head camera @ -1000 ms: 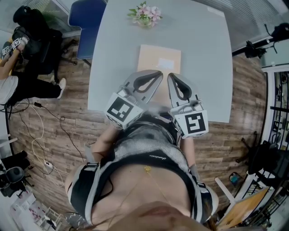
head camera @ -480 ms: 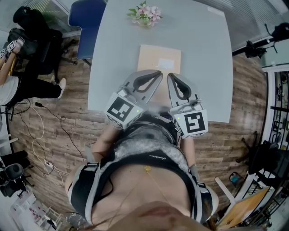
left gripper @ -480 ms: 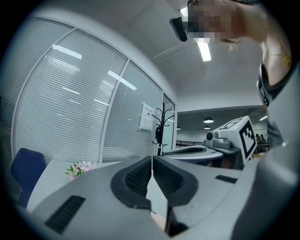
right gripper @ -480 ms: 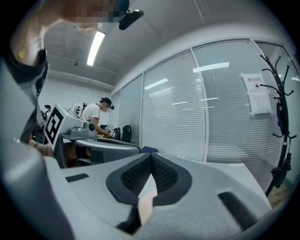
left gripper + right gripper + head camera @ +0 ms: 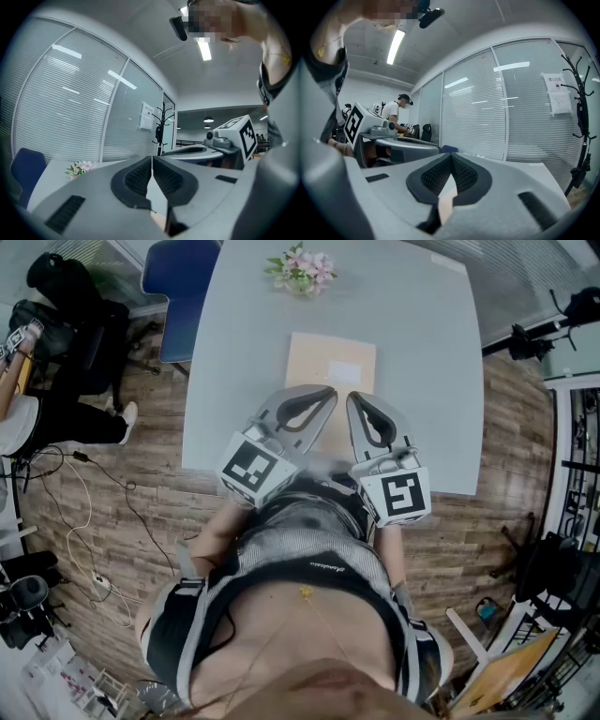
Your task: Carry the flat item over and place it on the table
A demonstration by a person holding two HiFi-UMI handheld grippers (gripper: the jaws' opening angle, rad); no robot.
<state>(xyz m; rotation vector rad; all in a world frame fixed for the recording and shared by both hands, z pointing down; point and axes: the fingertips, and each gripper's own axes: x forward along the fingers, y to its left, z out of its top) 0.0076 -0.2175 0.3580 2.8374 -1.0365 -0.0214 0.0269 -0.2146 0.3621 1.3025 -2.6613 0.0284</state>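
Nothing has moved since a second ago except the seated person [image 5: 23, 418] far to the left. The left gripper [image 5: 330, 393] and right gripper [image 5: 354, 399] are closed and empty, ribbed black pads [image 5: 138, 176] tip to tip. The flat tan rectangular envelope [image 5: 330, 357] lies on the smooth grey table [image 5: 422, 352], just ahead of and under the tips.

Both the left gripper [image 5: 328, 395] and right gripper [image 5: 357, 401] point forward side by side, jaws closed.

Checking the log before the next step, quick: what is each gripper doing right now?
Left gripper: closed, nothing between its jaws.
Right gripper: closed, nothing between its jaws.
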